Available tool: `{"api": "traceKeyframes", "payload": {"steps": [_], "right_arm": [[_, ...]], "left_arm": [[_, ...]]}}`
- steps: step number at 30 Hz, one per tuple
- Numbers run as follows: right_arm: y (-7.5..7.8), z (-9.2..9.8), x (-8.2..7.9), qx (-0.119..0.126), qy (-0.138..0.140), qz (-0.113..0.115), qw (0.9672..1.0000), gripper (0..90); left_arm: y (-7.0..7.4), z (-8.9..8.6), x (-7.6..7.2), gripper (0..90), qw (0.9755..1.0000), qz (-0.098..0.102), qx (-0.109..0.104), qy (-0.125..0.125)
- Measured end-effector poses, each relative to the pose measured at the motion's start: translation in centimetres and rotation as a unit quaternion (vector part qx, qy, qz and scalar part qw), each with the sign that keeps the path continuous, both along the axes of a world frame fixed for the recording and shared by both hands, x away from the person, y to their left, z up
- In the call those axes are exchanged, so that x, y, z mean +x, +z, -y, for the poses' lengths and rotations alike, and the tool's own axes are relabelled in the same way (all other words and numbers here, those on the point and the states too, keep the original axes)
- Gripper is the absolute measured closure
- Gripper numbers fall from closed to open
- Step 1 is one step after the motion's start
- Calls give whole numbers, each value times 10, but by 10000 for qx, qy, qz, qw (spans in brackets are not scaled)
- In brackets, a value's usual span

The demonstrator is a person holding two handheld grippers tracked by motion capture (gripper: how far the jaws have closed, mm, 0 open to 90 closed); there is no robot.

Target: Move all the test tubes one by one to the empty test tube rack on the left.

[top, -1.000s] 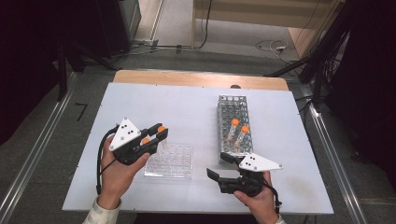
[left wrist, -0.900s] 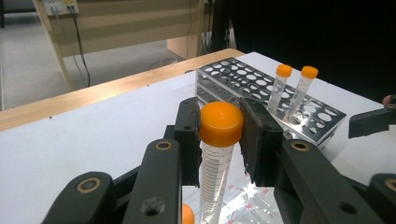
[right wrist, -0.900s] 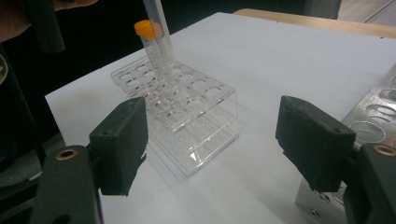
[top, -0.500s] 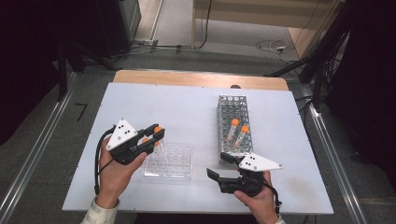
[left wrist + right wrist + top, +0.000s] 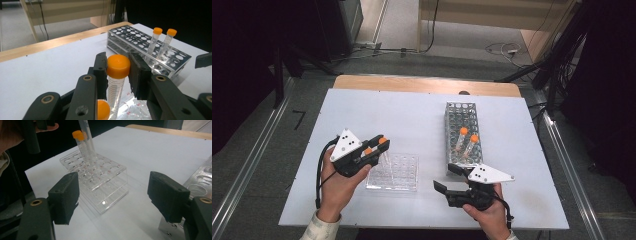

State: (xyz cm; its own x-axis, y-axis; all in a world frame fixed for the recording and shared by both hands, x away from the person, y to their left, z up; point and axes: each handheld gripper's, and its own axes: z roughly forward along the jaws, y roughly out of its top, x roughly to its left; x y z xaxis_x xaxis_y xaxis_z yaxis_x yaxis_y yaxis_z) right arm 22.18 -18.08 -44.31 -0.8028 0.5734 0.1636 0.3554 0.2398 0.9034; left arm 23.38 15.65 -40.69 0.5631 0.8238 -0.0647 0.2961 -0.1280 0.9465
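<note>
1. Left gripper (image 5: 117, 72), at 8 o'clock on the white worktop (image 5: 412, 115), has its fingers clamped on an orange-capped tube (image 5: 117, 75) standing over the clear rack (image 5: 394, 172).
2. Right gripper (image 5: 113, 195), at 5 o'clock, fingers apart, empty.
3. The metal rack (image 5: 462, 132) holds two tubes at 3 o'clock.

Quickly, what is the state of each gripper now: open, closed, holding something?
Left gripper: closed on an orange-capped tube above the clear rack.
Right gripper: open, nothing between its fingers.
</note>
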Motion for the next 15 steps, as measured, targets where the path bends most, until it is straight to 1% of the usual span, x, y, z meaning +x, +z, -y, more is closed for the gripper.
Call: {"api": "traceKeyframes", "payload": {"steps": [8, 13, 14, 15], "right_arm": [[0, 0, -1, 4, 4, 3, 10000, 244], [1, 0, -1, 15, 5, 3, 10000, 244], [1, 0, 0, 10, 8, 8, 10000, 244], [1, 0, 0, 7, 4, 12, 10000, 244]], "left_arm": [[-9, 2, -1, 706, 9997, -154, 167, -20], [-10, 3, -1, 695, 9996, -209, 199, -28], [-9, 3, -1, 648, 9996, -216, 168, -51], [-9, 3, -2, 574, 9997, -206, 116, -57]]}}
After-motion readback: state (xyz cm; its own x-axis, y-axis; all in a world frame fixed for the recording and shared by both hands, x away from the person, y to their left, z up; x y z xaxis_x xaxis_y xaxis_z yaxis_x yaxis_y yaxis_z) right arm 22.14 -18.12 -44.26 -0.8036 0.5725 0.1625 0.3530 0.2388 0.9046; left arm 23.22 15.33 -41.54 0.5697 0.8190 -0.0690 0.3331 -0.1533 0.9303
